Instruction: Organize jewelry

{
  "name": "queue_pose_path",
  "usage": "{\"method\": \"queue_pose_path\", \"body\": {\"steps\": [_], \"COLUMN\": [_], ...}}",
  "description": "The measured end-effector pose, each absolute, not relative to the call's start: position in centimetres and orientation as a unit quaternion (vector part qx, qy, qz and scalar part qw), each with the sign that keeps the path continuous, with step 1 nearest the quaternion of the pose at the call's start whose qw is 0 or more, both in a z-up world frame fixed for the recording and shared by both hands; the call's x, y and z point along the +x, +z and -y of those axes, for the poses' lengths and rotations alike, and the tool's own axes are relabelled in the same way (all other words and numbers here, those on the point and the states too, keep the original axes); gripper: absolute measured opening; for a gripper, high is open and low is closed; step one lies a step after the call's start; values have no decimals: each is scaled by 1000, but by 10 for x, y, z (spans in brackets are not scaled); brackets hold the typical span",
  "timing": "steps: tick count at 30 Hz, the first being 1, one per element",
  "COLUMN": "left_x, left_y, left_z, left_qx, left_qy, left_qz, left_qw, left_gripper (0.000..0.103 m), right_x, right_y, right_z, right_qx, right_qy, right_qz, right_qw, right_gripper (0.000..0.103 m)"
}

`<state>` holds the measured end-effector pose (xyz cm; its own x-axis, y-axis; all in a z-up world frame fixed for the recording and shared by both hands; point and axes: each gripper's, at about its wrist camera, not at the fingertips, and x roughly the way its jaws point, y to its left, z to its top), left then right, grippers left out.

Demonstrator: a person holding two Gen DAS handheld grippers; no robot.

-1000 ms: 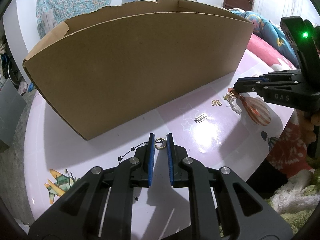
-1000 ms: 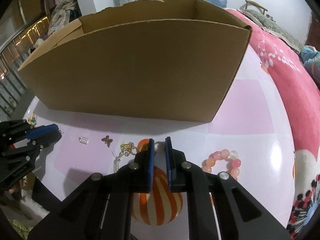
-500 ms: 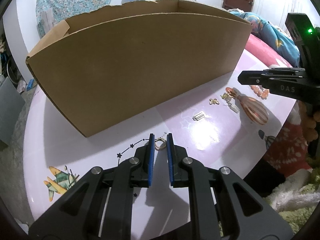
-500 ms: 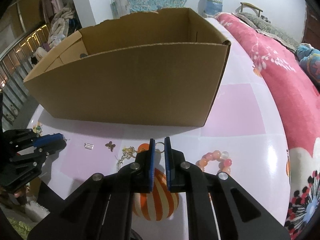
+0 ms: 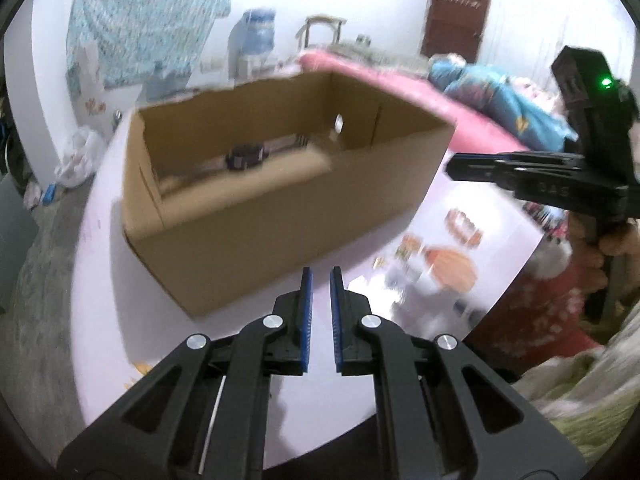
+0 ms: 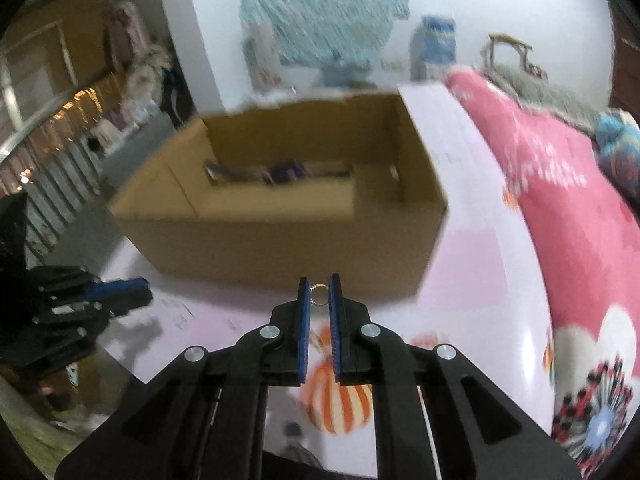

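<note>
Between right tool (image 6: pixel 319 295) pads: ring (image 6: pixel 318 295), seemingly pinched.

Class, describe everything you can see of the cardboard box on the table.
The cardboard box is plain brown, rectangular and open-topped, with a ragged back rim. It stands upright on the pale pink table, beyond both grippers, touched by neither. A small hole pierces one end wall. Inside lie blurred dark items, too unclear to name.

Dark object (image 5: pixel 245 156) inside cardboard box (image 5: pixel 280 216) blurred, perhaps case; tabletop jewelry (image 5: pixel 436 256) smeared, unidentifiable.
</note>
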<state>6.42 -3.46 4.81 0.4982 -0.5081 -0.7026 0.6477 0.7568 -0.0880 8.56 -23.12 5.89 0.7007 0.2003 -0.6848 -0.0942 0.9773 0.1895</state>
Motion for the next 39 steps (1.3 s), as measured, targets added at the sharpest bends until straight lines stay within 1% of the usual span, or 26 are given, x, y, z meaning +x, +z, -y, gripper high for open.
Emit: {"method": "queue_pose_path", "body": {"steps": [4, 9, 11, 14, 15, 20, 27, 31, 33, 39], "left_x": [79, 82, 80, 75, 74, 75, 78, 78, 75, 70], "left_y": [86, 94, 84, 57, 44, 2, -25, -25, -24, -23], "left_z": [30, 16, 15, 20, 24, 42, 53, 50, 50, 48], "left_qx": [73, 44, 34, 47, 59, 118, 167, 163, 169, 169], "left_qy": [-351, -356, -364, -351, -345, -310, -285, -282, -280, -278], "left_qz": [-335, -345, -368, -409, -421, -449, -469, -468, -463, -458], "left_qw": [871, 867, 855, 841, 837, 829, 819, 822, 824, 827], "left_gripper": [8, 8, 9, 18, 18, 19, 19, 18, 11, 11], "right_x": [103, 105, 101, 92, 88, 82, 80, 81, 81, 78], "right_y": [88, 98, 90, 73, 68, 47, 41, 41, 41, 43], "right_z": [233, 242, 240, 235, 233, 231, 234, 234, 235, 235], "right_qx": [64, 81, 85, 101, 104, 124, 131, 132, 133, 134], "right_qy": [109, 122, 121, 121, 119, 112, 110, 113, 115, 113], "right_qz": [-334, -320, -331, -354, -360, -384, -388, -388, -388, -383], "right_qw": [934, 936, 932, 922, 920, 908, 906, 905, 905, 907], "right_gripper": [9, 9, 9, 9, 9, 9, 9, 9, 9, 9]}}
